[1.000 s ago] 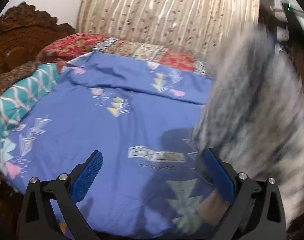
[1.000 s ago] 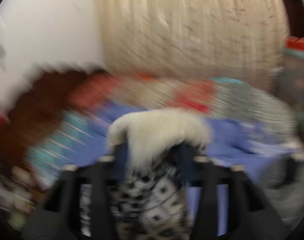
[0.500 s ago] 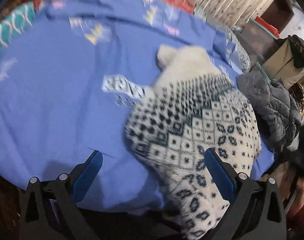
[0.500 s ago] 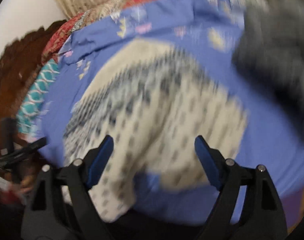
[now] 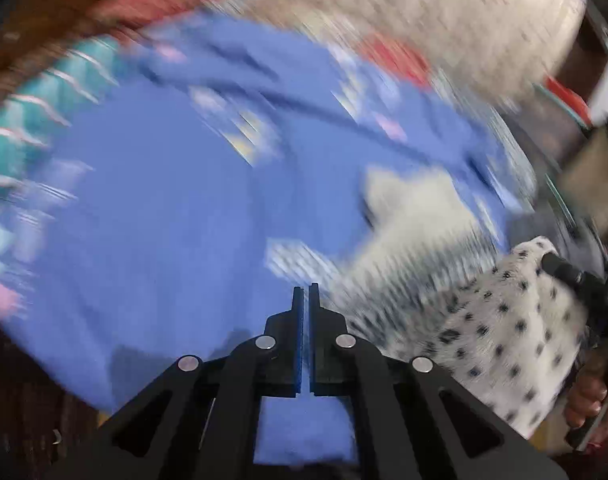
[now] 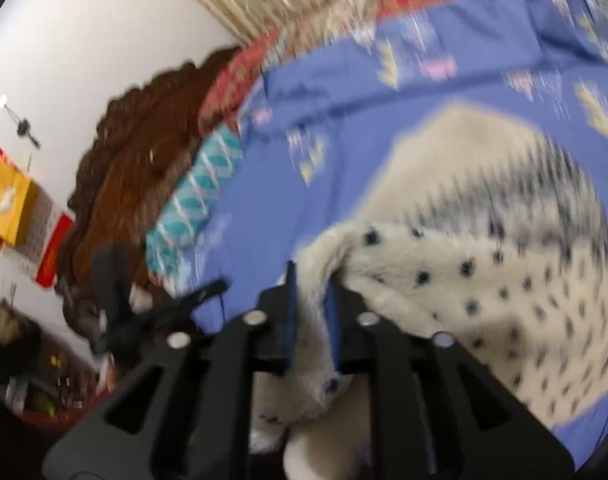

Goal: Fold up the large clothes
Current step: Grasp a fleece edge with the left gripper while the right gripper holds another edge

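My left tool (image 5: pixel 305 292) has its fingers pressed together with nothing between them, hanging over the blue bedsheet (image 5: pixel 152 216). My right tool (image 6: pixel 309 280) is pinching a bunched edge of the white spotted sweater (image 6: pixel 483 264), which lies spread on the bed's right side. Both feeds are pretty smeared, so the sheet prints and the sweater's darker band are mush. In the left view the sweater (image 5: pixel 499 332) runs behind my tool's frame, and the right tool (image 5: pixel 559 268) only pokes in at the edge. The headboard (image 6: pixel 144 168) is blurry too.
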The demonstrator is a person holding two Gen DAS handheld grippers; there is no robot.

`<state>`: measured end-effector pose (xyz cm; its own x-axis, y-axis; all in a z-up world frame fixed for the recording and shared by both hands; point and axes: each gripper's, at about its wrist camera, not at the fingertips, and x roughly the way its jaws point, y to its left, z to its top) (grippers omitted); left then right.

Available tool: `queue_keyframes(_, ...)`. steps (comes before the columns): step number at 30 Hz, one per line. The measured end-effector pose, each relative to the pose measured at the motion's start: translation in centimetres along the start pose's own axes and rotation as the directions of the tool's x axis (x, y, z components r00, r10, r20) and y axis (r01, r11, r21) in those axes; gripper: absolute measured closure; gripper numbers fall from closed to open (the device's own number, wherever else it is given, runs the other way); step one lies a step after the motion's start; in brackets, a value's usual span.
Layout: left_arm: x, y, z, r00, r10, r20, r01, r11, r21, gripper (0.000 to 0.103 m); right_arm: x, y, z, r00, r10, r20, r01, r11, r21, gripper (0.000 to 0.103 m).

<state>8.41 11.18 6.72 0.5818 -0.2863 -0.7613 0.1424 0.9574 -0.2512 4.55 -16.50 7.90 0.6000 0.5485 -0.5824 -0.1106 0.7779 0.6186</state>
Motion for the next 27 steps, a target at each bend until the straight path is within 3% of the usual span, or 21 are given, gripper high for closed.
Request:
queue_keyframes(1, -1.5, 0.1, 0.4, 0.999, 0.020, 0.045, -0.020, 1.000, 0.007, 0.078, 0.6, 0.2, 0.7, 1.000, -0.006, -0.022, 0.006, 1.000, -0.001, 0.032)
queue_keyframes(2, -2.6, 0.2, 0.6, 0.997, 0.031, 0.070, -0.032, 0.999, 0.021, 0.078, 1.6, 0.4, 1.3, 0.999, -0.030, -0.040, 0.029, 0.999, -0.013, 0.024)
queue_keyframes(5, -5.3, -1.3, -0.8, 0.992, 0.046, 0.121, -0.059, 0.992, 0.110, 0.074, 1.1, 0.1, 2.2, 0.996, -0.085, -0.018, 0.084, 0.996, -0.043, 0.023)
queue_keyframes(8, -5.6, -4.3, -3.4, 0.996, 0.036, 0.087, -0.057, 0.966, 0.251, 0.067, -3.3, -1.7, 1.0, 0.994, -0.078, 0.074, 0.082, 0.996, -0.046, 0.023)
queue_keyframes(11, -4.3, -6.8, -5.7, 1.000, 0.001, 0.028, -0.011, 0.937, 0.349, 0.064, -8.6, -3.8, -2.5, 0.972, -0.162, 0.170, 0.180, 0.979, -0.098, 0.019)
queue_keyframes(13, -3.5, -7.9, -7.1, 1.000, 0.010, 0.027, -0.020, 0.911, 0.412, 0.061, -10.4, -4.1, -5.2, 0.950, -0.256, 0.177, 0.288, 0.941, -0.180, 0.016)
queue_keyframes(15, -2.4, -8.7, -8.4, 0.998, 0.045, 0.039, -0.059, 0.873, 0.483, 0.060, -11.0, -4.7, -8.9, 0.910, -0.390, 0.138, 0.413, 0.868, -0.277, 0.016)
queue_keyframes(18, -2.2, -9.0, -9.8, 0.997, 0.051, 0.065, -0.079, 0.825, 0.560, 0.060, -10.0, -6.3, -13.3, 0.852, -0.517, 0.078, 0.511, 0.791, -0.337, 0.016)
queue_keyframes(22, -2.2, -9.3, -11.0, 0.989, 0.070, 0.130, -0.139, 0.752, 0.644, 0.059, -7.6, -7.8, -16.9, 0.767, -0.633, 0.101, 0.605, 0.663, -0.440, 0.016)
queue_keyframes(27, 0.4, -10.5, -9.6, 0.992, 0.069, 0.106, -0.122, 0.736, 0.665, 0.058, -3.1, -11.0, -17.6, 0.665, -0.732, 0.146, 0.662, 0.488, -0.569, 0.016)
